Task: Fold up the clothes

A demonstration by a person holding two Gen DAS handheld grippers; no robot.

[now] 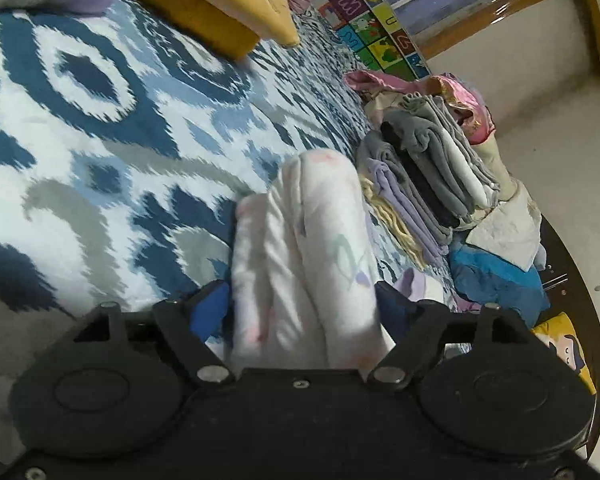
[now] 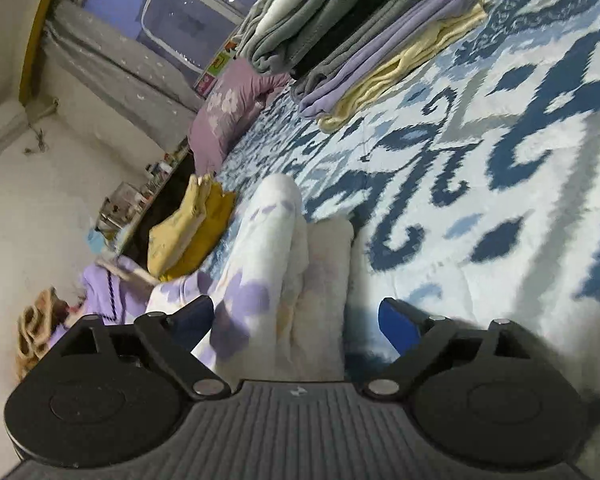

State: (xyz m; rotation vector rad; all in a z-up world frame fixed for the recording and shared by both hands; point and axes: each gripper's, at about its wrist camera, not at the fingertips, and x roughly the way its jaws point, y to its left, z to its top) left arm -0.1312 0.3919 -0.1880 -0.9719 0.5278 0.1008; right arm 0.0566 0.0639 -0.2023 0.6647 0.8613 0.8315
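A folded white garment with faint pastel print [image 1: 308, 220] lies on the blue-and-white patterned bedspread [image 1: 100, 120]. My left gripper [image 1: 304, 304] straddles its near end, and the cloth fills the gap between the blue pads [image 1: 210, 312]. In the right wrist view the same garment [image 2: 276, 220], with purple patches, lies between the fingers of my right gripper [image 2: 296, 312]. Its left pad is close against the cloth; its right pad [image 2: 396, 320] stands apart from it, with bedspread [image 2: 500, 160] showing between. Both grippers are open.
A stack of folded grey, black, lilac and yellow clothes [image 1: 428, 168] [image 2: 360, 20] sits near the bed's edge. Yellow pillows [image 1: 220, 4] [image 2: 188, 224], a mauve pillow [image 2: 228, 112], loose blue cloth [image 1: 500, 276] and an alphabet mat [image 1: 372, 20] lie around.
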